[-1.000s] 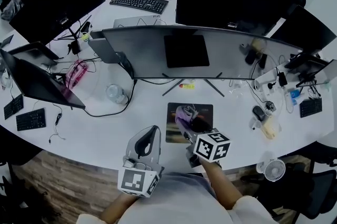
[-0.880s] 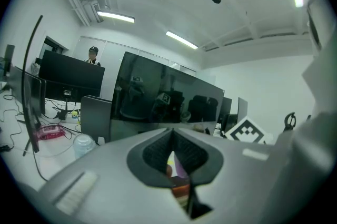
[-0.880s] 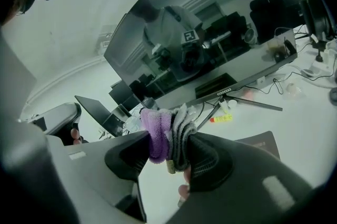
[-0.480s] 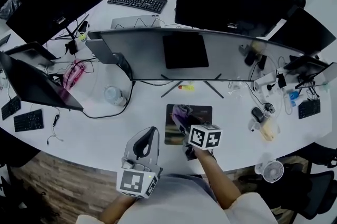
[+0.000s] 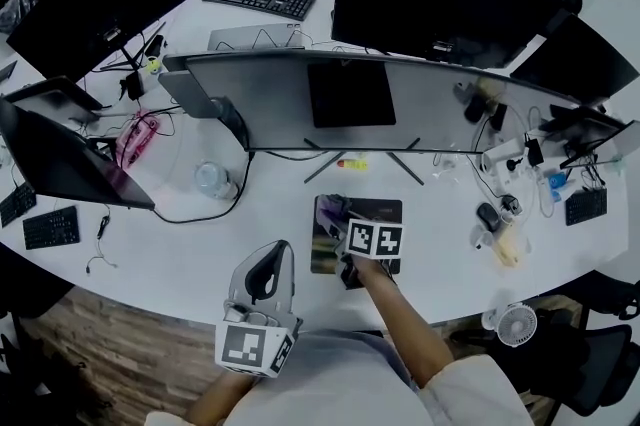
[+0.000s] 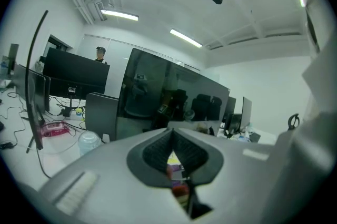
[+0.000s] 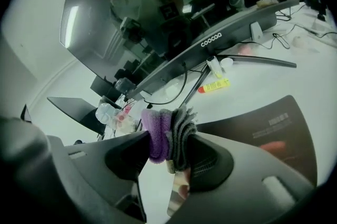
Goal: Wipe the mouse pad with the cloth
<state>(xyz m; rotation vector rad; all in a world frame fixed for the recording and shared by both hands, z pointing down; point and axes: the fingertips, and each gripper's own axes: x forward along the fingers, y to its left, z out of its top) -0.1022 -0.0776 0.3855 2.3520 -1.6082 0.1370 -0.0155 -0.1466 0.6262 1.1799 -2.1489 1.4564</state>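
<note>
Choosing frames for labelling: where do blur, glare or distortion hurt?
Head view: dim, bluish, desk edge bowed by the lens. Left gripper view: left claw soft, out of focus. Right gripper view: cloth fairly sharp; monitor mirrors ceiling lights; dark corners.

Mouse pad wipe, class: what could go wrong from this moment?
The mouse pad sits on the smooth desk near its front edge, so a stroke might drag it. The cloth is only pinched by the right gripper and could slip out. A long forward stroke may knock the yellow tube.
</note>
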